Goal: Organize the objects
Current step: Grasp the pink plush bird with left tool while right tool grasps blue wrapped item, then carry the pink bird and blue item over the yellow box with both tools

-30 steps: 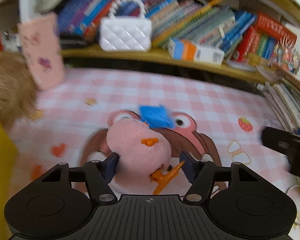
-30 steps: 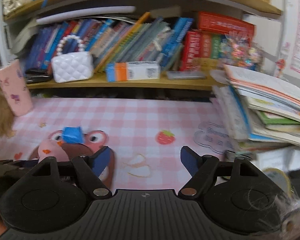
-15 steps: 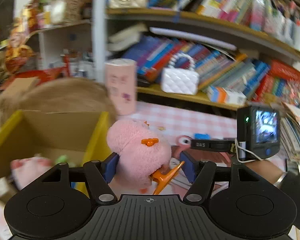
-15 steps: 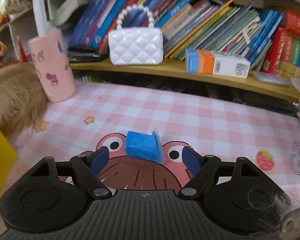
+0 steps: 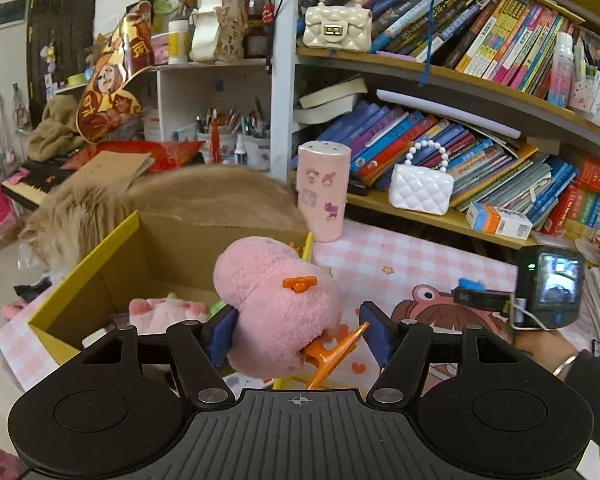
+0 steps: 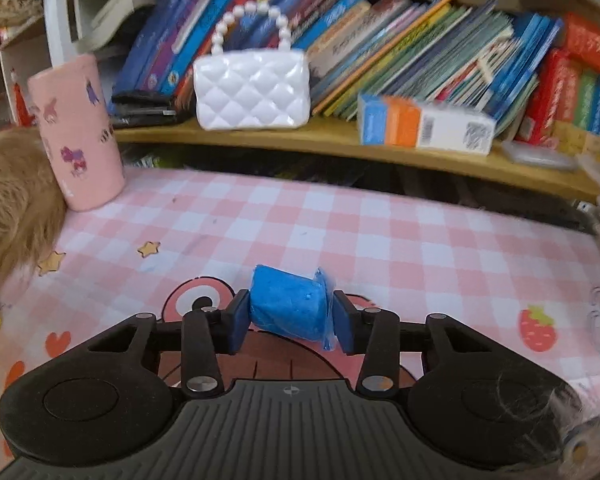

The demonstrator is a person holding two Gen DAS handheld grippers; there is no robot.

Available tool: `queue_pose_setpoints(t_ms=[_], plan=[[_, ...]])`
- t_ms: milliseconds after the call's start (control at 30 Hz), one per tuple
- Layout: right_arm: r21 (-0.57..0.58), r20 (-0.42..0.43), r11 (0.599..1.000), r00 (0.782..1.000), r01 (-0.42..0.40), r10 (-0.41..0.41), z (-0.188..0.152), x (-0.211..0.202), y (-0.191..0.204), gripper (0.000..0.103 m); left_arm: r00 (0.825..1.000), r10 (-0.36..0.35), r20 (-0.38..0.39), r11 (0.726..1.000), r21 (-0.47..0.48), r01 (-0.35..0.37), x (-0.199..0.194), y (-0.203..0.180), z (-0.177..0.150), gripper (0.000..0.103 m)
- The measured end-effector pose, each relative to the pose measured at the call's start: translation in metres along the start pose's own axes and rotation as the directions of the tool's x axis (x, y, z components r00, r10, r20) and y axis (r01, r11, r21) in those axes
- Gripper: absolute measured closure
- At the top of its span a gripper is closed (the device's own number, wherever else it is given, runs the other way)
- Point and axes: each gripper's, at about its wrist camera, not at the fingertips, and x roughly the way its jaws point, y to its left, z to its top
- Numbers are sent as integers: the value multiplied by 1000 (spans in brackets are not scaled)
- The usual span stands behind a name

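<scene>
Left wrist view takes in a pink checked worktop point(image 5: 400, 252) under crowded bookshelves point(image 5: 460, 76), a cardboard box point(image 5: 112, 264) and a furry cat point(image 5: 172, 196) behind it; the right wrist view shows neither box nor upper shelf. Left claw point(image 5: 298, 334) grips a pink plush toy point(image 5: 276, 308) above the box's edge. Right claw point(image 6: 292, 322), jaws just closed, clamps a blue packet point(image 6: 288, 306) low over the worktop

Black ribbed hand-held gripper point(image 5: 300, 328) with blue pads point(image 5: 220, 330), silver screws; dark sleeve point(image 5: 596, 392), silver bangle point(image 5: 565, 363).
</scene>
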Motion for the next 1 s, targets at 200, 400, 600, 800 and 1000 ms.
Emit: queue_pose_setpoints(t_ms=[200,400,600,800,1000], plan=[[-1,31,1000,999,-19,19,-14,-63,10,64,999,-52,-1,999,12,52,-12,6,-11,38],[14,24,1000,999,-25,25,-40,-129,27,65,994,-106,0,994,32,106,-23,17,-25,38],[-36,-41,997,997,-65,63,-75,-181,63,65,982,-186,-20,981,43,187,-36,34,-39,38],[-29,-100,996,992,-84,80,-109,-223,105,65,974,-226,-36,972,59,227,-47,65,-52,38],[-20,-120,996,989,-87,84,-132,-249,149,65,974,-218,-59,972,79,222,-60,107,-70,38]])
